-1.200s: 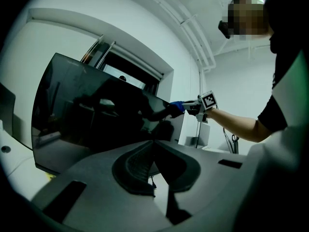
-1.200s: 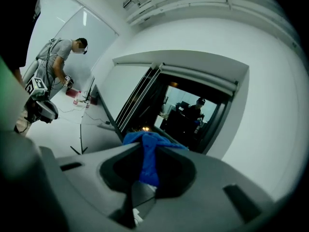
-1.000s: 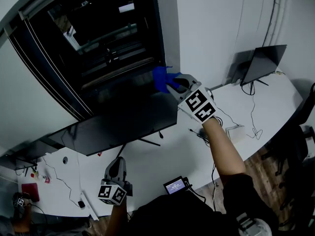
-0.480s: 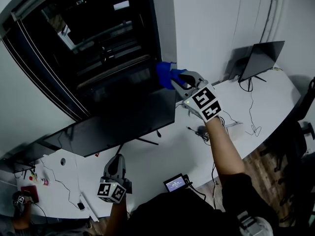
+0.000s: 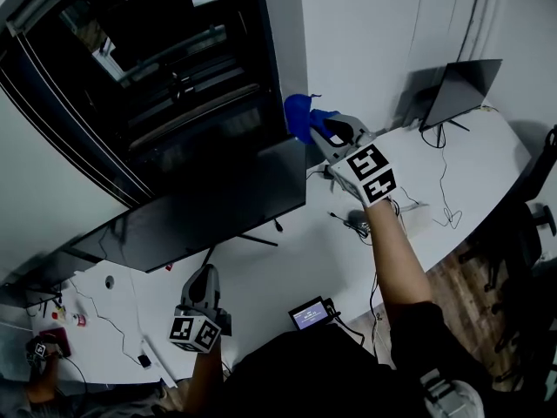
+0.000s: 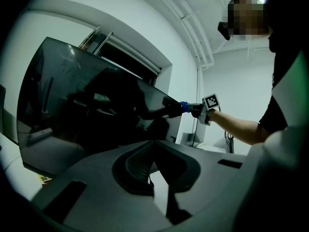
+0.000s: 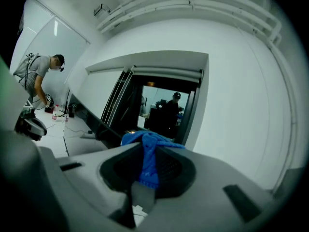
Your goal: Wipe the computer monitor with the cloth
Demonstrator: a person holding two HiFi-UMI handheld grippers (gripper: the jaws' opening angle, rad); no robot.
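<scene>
A wide dark monitor [image 5: 209,212] stands on the white desk [image 5: 287,268]; it fills the left gripper view [image 6: 87,110]. My right gripper [image 5: 317,131] is raised at the monitor's upper right corner, shut on a blue cloth [image 5: 298,113]. In the right gripper view the cloth [image 7: 147,153] hangs bunched between the closed jaws of that gripper [image 7: 147,146]. The left gripper view shows that gripper [image 6: 194,109] and cloth [image 6: 184,106] by the screen's far edge. My left gripper [image 5: 206,273] hovers low over the desk's front, below the monitor, its jaws shut [image 6: 153,146] on nothing.
A dark window [image 5: 174,77] sits behind the monitor. A small angled screen [image 5: 461,90] stands at the desk's back right, with cables [image 5: 444,216] nearby. A small lit device [image 5: 309,313] lies near the front edge. Another person [image 7: 41,79] stands at the desk's far left.
My right gripper with the cloth has slid right and slightly up along the monitor's top, reaching its right corner. The left gripper has barely moved.
</scene>
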